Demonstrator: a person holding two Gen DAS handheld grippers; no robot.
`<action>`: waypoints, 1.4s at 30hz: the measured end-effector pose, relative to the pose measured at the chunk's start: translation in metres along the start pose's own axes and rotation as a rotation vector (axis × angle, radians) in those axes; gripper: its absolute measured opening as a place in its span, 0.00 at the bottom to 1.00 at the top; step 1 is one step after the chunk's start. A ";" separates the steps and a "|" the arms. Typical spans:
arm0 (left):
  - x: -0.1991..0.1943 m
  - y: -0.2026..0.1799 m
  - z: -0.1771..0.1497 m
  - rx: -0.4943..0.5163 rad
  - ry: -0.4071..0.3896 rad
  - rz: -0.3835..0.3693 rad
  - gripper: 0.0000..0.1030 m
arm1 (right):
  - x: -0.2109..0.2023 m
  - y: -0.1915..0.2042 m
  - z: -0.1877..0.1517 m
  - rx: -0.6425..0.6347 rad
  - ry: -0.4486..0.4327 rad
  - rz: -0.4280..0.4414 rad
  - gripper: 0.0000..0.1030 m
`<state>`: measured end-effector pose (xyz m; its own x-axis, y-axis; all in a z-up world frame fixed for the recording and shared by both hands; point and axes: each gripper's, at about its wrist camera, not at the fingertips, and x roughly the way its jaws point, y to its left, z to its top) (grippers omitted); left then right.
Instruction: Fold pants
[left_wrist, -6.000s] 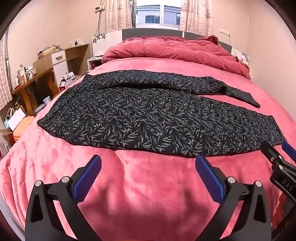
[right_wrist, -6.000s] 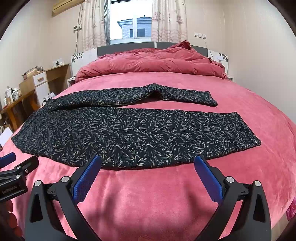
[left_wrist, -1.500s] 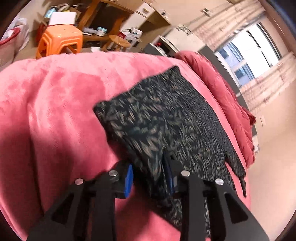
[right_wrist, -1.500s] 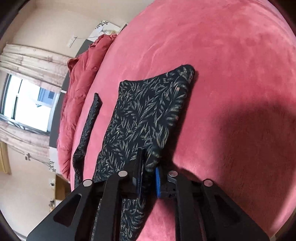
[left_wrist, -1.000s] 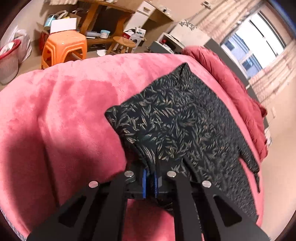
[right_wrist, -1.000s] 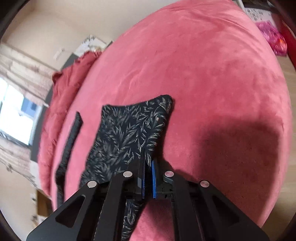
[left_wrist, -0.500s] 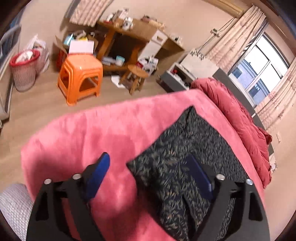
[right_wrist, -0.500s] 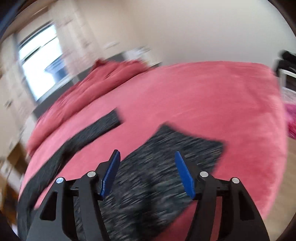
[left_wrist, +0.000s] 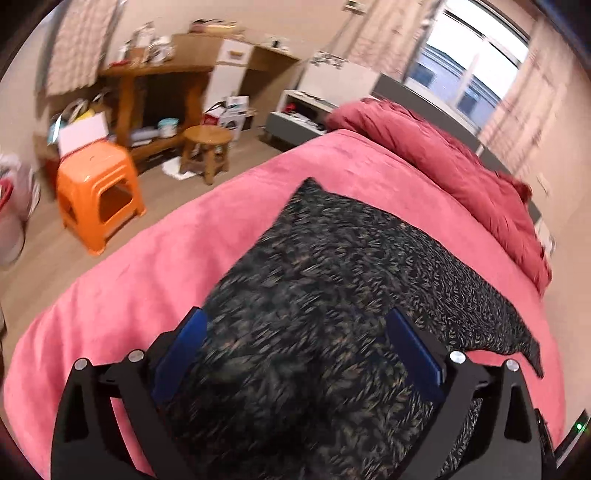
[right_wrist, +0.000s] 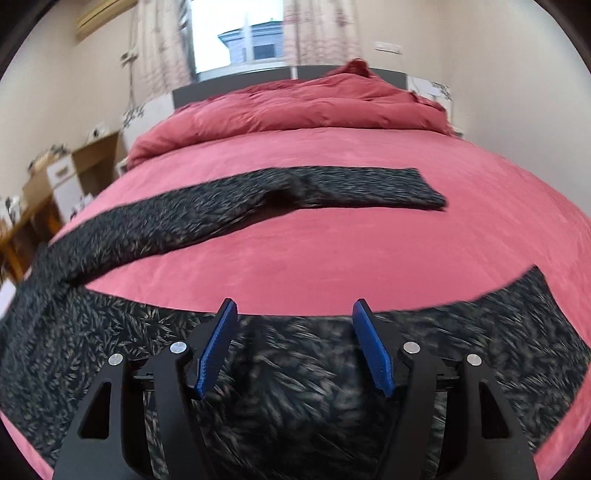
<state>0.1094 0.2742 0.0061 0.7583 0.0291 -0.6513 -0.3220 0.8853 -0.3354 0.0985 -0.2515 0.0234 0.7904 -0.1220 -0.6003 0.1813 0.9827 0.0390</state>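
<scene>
Both grippers have released the pants (right_wrist: 295, 406).

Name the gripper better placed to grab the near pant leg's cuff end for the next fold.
Right, probably. The right gripper is open over the near pant leg, whose cuff end shows beside it. The left gripper, also open, hovers at the waist end.

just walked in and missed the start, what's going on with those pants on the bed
A person holds a gripper in each hand and is folding dark leaf-print pants spread on a pink bed. Right now nothing is gripped: the left gripper and the right gripper are both open, over the near leg. The far leg lies apart from it across the bed, so the legs are not yet laid together. A red duvet is bunched at the head.
</scene>
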 end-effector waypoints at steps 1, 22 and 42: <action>0.005 -0.006 0.005 0.020 0.002 -0.004 0.95 | 0.005 0.005 0.000 -0.008 0.009 -0.002 0.62; 0.131 -0.040 0.099 0.123 -0.019 0.056 0.98 | 0.034 -0.002 -0.013 0.037 0.086 -0.009 0.64; 0.184 -0.045 0.111 0.163 0.032 0.050 0.13 | 0.039 -0.004 -0.014 0.049 0.087 0.007 0.68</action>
<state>0.3264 0.2913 -0.0236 0.7247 0.0624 -0.6863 -0.2605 0.9468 -0.1889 0.1208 -0.2584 -0.0114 0.7384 -0.1006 -0.6668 0.2063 0.9751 0.0813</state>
